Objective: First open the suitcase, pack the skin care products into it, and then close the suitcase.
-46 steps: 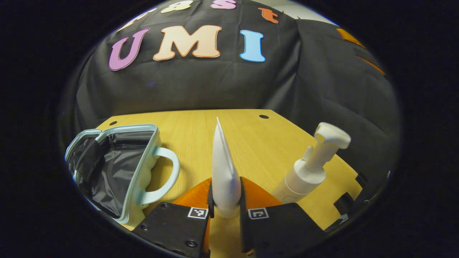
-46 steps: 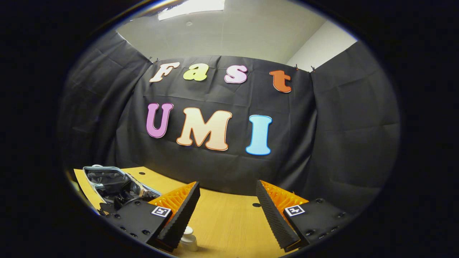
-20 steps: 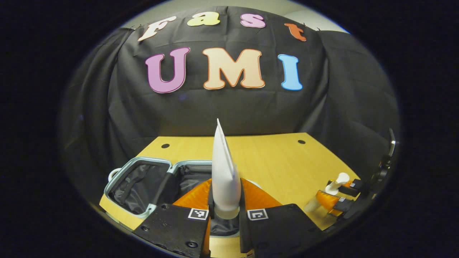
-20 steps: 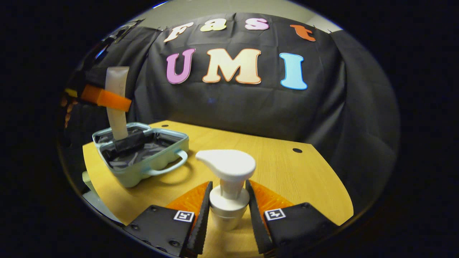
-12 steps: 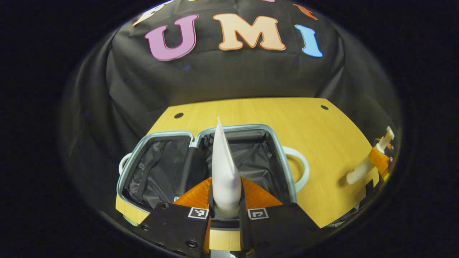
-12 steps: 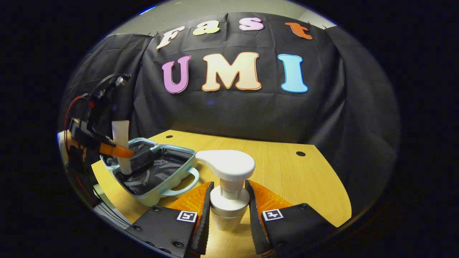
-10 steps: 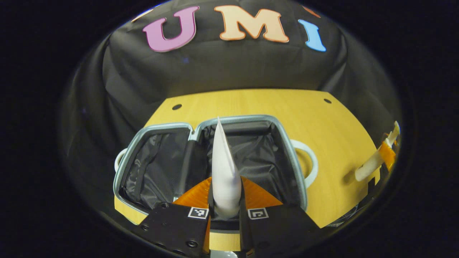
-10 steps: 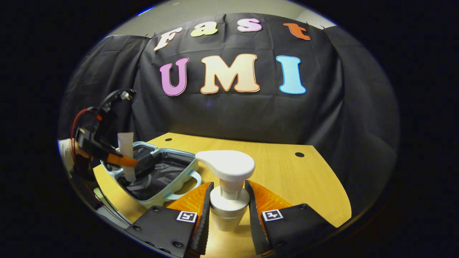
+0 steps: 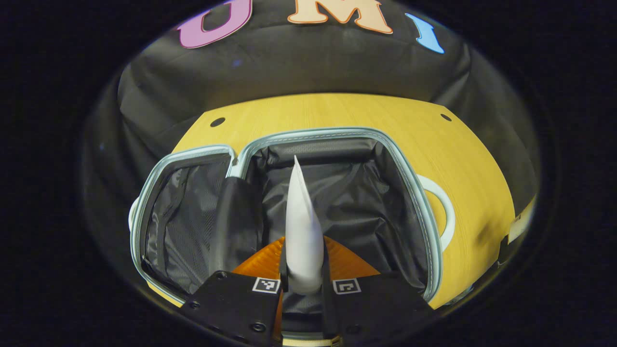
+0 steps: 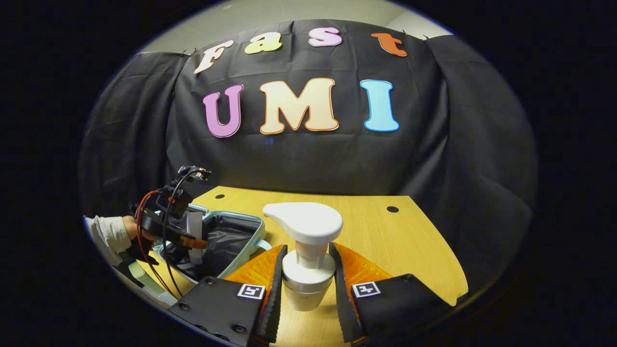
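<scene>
Mint-rimmed and black-lined, the suitcase [image 9: 407, 173] lies open on the left of the desk [image 9: 337, 111]; over it the left tongs [image 9: 301, 284], closed on a white tube [image 9: 301, 231], have been lowered since a moment ago, so release inside seems close; rightward, the right tongs [image 10: 305, 284] are clamped on a pump bottle [image 10: 303, 241], carried nearer; the wood desk is backed by black cloth.

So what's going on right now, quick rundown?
Left tongs shut on white tube, low over open suitcase. Right tongs shut on pump bottle, above the table. Nothing in the way.
</scene>
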A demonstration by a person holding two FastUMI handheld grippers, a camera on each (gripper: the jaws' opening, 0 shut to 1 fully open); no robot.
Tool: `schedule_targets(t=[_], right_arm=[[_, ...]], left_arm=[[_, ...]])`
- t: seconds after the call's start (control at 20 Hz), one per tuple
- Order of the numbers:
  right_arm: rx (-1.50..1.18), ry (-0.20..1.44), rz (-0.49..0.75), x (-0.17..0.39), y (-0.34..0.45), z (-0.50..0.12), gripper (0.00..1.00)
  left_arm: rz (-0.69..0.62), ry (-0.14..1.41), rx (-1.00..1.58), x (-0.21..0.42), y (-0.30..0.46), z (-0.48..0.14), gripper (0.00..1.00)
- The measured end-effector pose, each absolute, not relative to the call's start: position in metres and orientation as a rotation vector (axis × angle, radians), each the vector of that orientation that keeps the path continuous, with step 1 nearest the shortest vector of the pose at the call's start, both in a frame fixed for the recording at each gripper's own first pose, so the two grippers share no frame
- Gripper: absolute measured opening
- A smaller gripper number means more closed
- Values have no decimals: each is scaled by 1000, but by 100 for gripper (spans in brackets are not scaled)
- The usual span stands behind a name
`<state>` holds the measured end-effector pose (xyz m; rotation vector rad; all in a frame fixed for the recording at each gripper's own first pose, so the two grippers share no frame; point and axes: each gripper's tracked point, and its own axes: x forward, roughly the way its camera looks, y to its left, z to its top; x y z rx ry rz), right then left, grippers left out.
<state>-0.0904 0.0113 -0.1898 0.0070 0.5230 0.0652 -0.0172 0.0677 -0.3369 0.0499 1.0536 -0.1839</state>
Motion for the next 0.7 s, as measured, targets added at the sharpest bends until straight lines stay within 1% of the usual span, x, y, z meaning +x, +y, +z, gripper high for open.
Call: schedule_targets(t=[0.15, 0.25, 0.3, 0.4, 0.45, 0.5, 0.55, 0.6, 0.65, 0.7], right_arm=[[19, 525, 83, -82, 25, -185, 51], [25, 518, 101, -77, 36, -181, 51], [26, 514, 111, -74, 42, -178, 51], [29, 510, 136, -69, 58, -177, 51], [32, 515, 149, -68, 65, -176, 50], [33, 520, 169, -66, 74, -176, 51], [35, 523, 190, -64, 85, -175, 51], [35, 521, 213, -61, 96, -173, 51], [37, 524, 239, -58, 108, -173, 51], [38, 531, 266, -56, 121, -176, 50]], left_arm=[[-193, 1035, 44, -6, 67, -342, 25], [-202, 1031, 36, 1, 66, -349, 29], [-202, 1058, 31, -2, 67, -356, 29], [-205, 1061, 22, 4, 68, -367, 29], [-208, 1086, 10, 1, 68, -373, 31], [-210, 1106, -10, -3, 67, -377, 29], [-214, 1119, -29, -4, 66, -381, 29], [-217, 1105, -45, -2, 67, -379, 32], [-226, 1053, -67, 6, 65, -369, 36], [-232, 1013, -71, 10, 66, -359, 50]])
